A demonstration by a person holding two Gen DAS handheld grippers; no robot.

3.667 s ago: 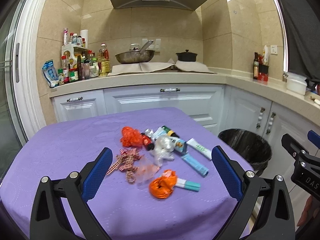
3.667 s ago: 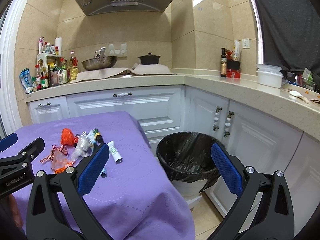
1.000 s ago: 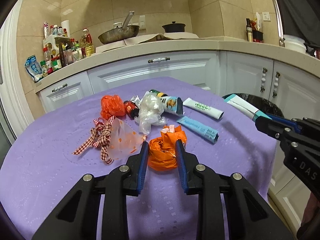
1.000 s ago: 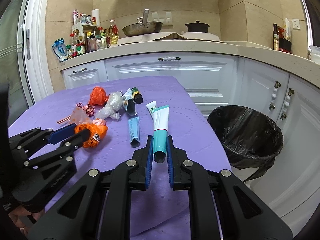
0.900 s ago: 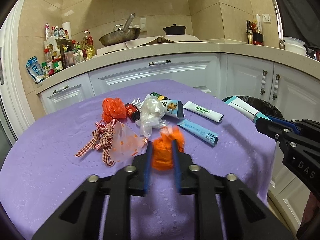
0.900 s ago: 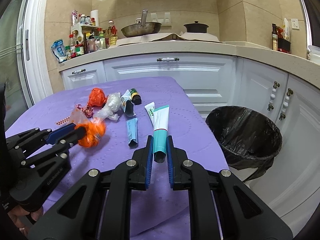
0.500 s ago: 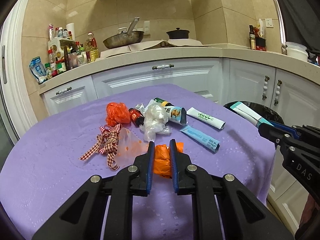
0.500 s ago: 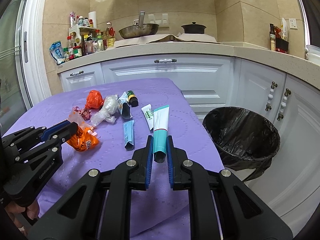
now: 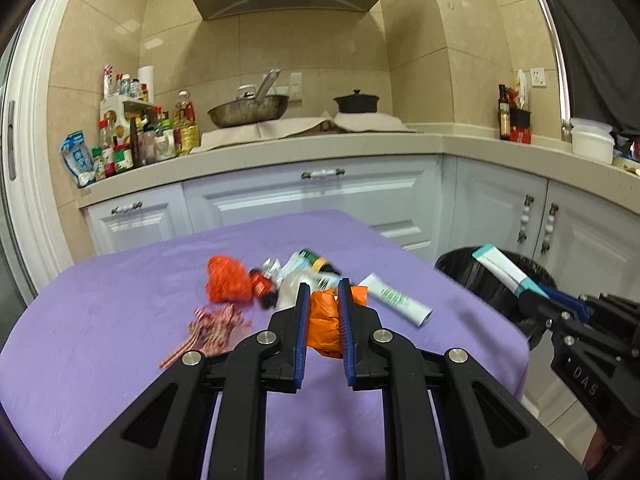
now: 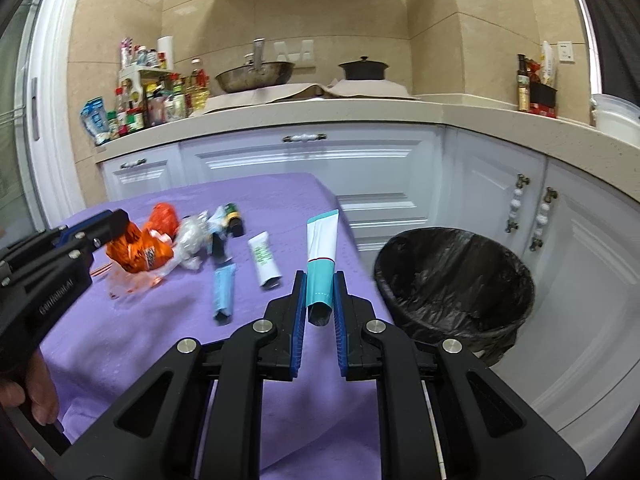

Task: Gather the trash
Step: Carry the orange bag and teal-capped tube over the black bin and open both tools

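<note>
The left gripper (image 9: 324,308) has its blue-padded jaws drawn narrow and clamped on a crumpled orange plastic bag (image 9: 326,330), which bulges out between and below the pads; in the right wrist view that bag (image 10: 138,254) hangs off the gripper's tip, clear of the purple cloth-covered table (image 9: 100,320). The right gripper (image 10: 320,300) is likewise pinched tight on a white and teal squeeze tube (image 10: 322,256), gripped near its teal cap end with the flat crimped end pointing up and away. Just beyond the left gripper lie a white tube with green lettering (image 9: 394,300), a clear crinkled plastic wrapper (image 10: 190,240), a small dark bottle with a yellow band (image 9: 320,264), a red mesh ball (image 9: 228,284) and a red-and-white checked ribbon (image 9: 208,330). A flat light-blue sachet (image 10: 222,288) lies on the cloth between the two grippers in the right wrist view. To the right of the table, on the floor beside the white cabinets (image 10: 312,168), stands a round bin lined with a black bag (image 10: 452,280), its mouth open. A beige worktop (image 9: 280,144) behind carries a steel wok (image 9: 248,110) and a black pot (image 9: 356,102).
</note>
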